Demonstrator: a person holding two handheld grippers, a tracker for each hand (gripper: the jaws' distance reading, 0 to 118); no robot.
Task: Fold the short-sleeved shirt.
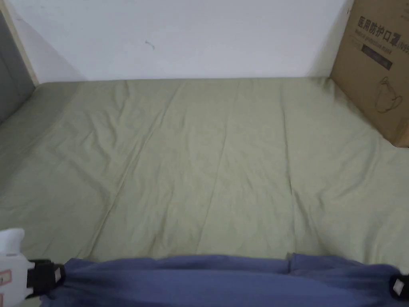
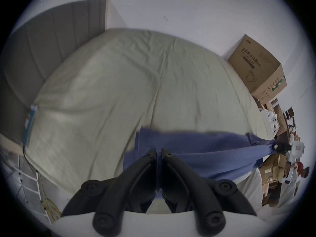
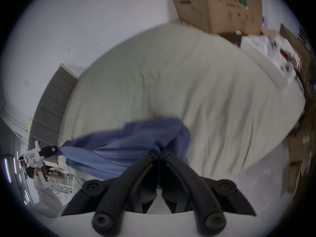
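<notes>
The left gripper (image 2: 158, 151) has its 2 black jaws pressed together on a pinch of the blue short-sleeved shirt (image 2: 201, 148); blue cloth fills the thin slit between them. The right gripper (image 3: 159, 155) is clamped the same way on the shirt's opposite end, jaws closed with fabric bunched at the tips. Between the 2 grips the shirt is pulled into a long horizontal band, plain medium blue, softly creased, with 1 seam line running along it. It hangs stretched over the near edge of the bed (image 1: 207, 160), whose pale green sheet is wrinkled. A cardboard box (image 1: 375, 68) stands at the bed's far right corner against the white wall (image 1: 179, 36); it bears dark printed characters and a line drawing, too blurred to read.
</notes>
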